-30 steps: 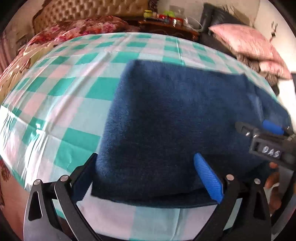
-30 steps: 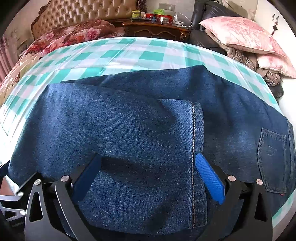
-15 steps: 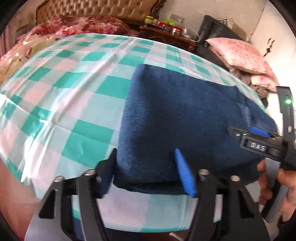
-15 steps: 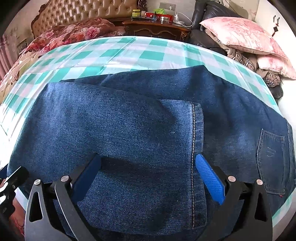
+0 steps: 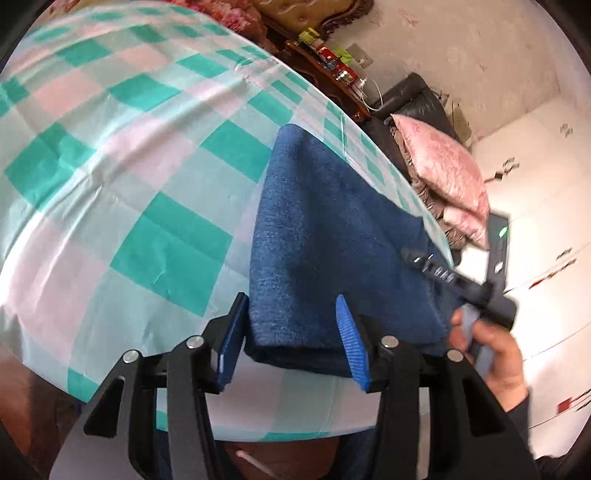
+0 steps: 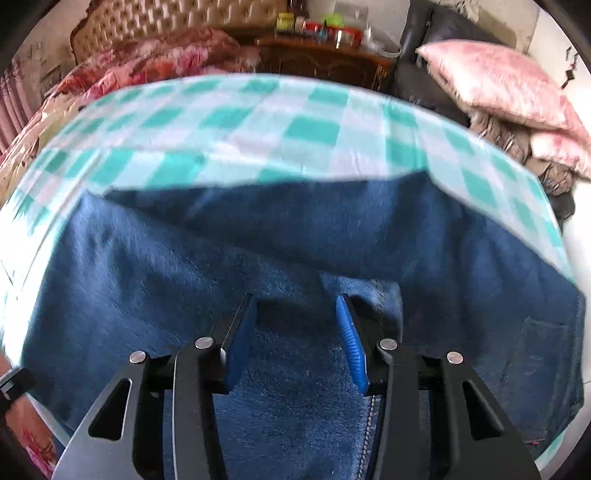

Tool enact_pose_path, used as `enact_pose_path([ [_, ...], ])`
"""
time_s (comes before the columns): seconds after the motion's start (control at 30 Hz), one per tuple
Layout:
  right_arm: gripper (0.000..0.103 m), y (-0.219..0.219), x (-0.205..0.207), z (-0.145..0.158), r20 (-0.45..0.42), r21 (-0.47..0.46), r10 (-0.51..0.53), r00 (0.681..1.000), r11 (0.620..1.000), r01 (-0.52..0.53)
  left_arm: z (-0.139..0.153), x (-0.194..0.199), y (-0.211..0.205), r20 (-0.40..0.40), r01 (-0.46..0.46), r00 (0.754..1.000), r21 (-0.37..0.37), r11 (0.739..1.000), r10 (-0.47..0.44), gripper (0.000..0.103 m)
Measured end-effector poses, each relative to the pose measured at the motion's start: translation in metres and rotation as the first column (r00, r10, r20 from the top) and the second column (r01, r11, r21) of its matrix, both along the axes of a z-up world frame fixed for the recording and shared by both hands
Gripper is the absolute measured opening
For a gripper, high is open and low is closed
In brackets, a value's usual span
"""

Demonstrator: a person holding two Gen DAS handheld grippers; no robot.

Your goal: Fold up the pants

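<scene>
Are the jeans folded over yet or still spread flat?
Folded at least once: the jeans lie doubled, a hemmed leg end on top. Further folds: cannot tell.

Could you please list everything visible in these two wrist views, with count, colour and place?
jeans: one, dark blue denim, folded on the checked cloth, back pocket at right
checked cloth: one, teal, pink and white, covering the work surface
pillows: two, pink, stacked at far right
dark chair: one, black, behind the pillows
wooden cabinet: one, dark brown, small jars and bottles on top
floral blanket: one, red and pink, far left
tufted headboard: one, tan, far wall
left gripper: black with blue pads, jaws closing around the jeans' folded corner
right gripper: black with blue pads, jaws closing over denim
right hand: holding its gripper's handle
</scene>
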State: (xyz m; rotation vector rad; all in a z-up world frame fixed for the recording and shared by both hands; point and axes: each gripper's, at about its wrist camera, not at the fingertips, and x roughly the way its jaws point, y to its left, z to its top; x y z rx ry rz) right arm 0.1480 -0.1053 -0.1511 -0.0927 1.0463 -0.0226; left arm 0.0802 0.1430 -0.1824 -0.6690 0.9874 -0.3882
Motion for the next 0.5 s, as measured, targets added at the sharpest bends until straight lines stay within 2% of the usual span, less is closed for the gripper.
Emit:
enact_pose_path([
  [0.03, 0.044, 0.001, -0.002, -0.001, 0.004, -0.011, 0.006, 1.000, 1.000, -0.006, -0.001, 0.002, 0.002, -0.009, -0.005, 1.000, -0.009, 1.000, 0.005, 0.035],
  [0.13, 0.043, 0.004, 0.000, -0.002, -0.010, -0.029, 0.011, 1.000, 1.000, -0.011, -0.006, 0.004, 0.010, -0.035, -0.009, 0.999, -0.045, 0.999, 0.007, 0.022],
  [0.2, 0.046, 0.008, 0.004, 0.002, -0.030, -0.065, 0.006, 1.000, 0.998, -0.008, -0.003, 0.003, 0.008, -0.024, -0.014, 1.000, -0.038, 0.999, 0.013, 0.019],
  [0.23, 0.047, 0.010, 0.005, 0.006, -0.027, -0.082, 0.002, 1.000, 0.997, -0.004, 0.003, 0.001, 0.006, -0.007, -0.012, 1.000, -0.005, 1.000, 0.012, 0.018],
  [0.3, 0.068, 0.023, 0.006, 0.026, -0.001, -0.070, 0.028, 1.000, 0.997, -0.028, 0.013, -0.002, -0.003, 0.024, -0.011, 1.000, 0.067, 0.998, 0.010, 0.017],
  [0.33, 0.073, 0.034, 0.009, 0.037, -0.003, -0.031, 0.064, 0.998, 0.997, -0.064, 0.021, -0.004, -0.009, 0.047, -0.012, 0.999, 0.120, 0.993, 0.007, 0.016],
  [0.43, 0.078, 0.075, 0.022, 0.058, -0.029, 0.006, 0.148, 0.989, 0.989, -0.148, 0.039, -0.010, -0.025, 0.109, -0.025, 0.994, 0.235, 0.972, 0.000, 0.015],
  [0.5, 0.081, 0.100, 0.032, 0.063, -0.077, 0.073, 0.199, 0.977, 0.978, -0.193, 0.045, -0.014, -0.032, 0.131, -0.037, 0.991, 0.282, 0.959, 0.000, 0.015],
])
